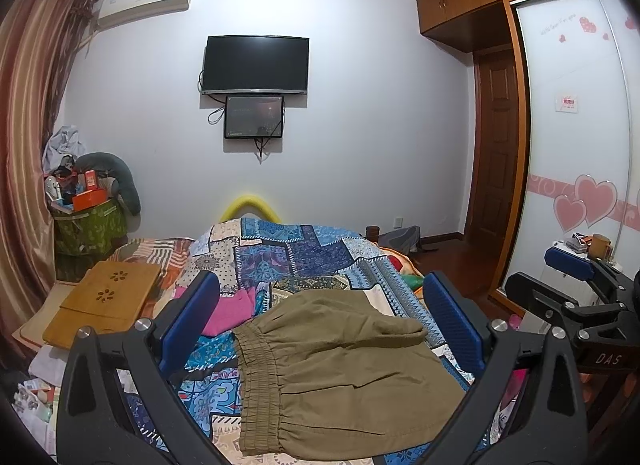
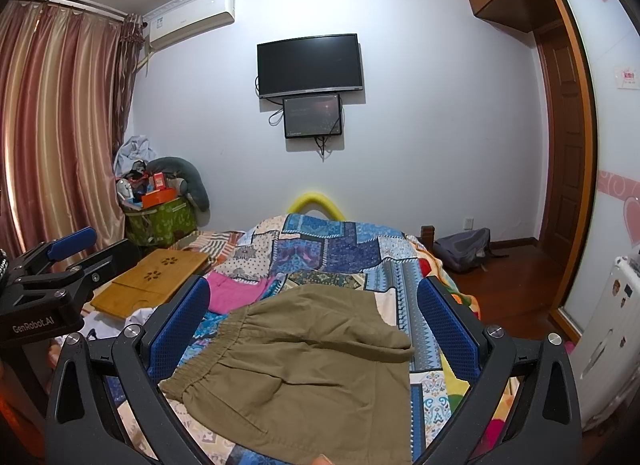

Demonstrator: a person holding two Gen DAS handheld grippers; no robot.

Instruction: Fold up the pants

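Note:
Olive-brown pants (image 1: 340, 369) lie folded into a compact shape on the patchwork quilt (image 1: 304, 253), elastic waistband toward the left. In the right wrist view the same pants (image 2: 308, 369) sit between the blue finger pads. My left gripper (image 1: 320, 297) hovers above the pants, open, with nothing between its fingers. My right gripper (image 2: 314, 297) is likewise open and holds nothing, raised over the cloth. The right gripper (image 1: 576, 285) also shows at the right edge of the left wrist view, and the left gripper (image 2: 64, 257) appears at the left of the right wrist view.
A pink garment (image 1: 232, 309) lies left of the pants. A wooden lap tray (image 1: 108, 297) rests on the bed's left side. A green bin (image 1: 90, 225) of clutter stands by the curtain. A backpack (image 2: 462, 249) sits on the floor; a wardrobe (image 1: 580, 125) stands right.

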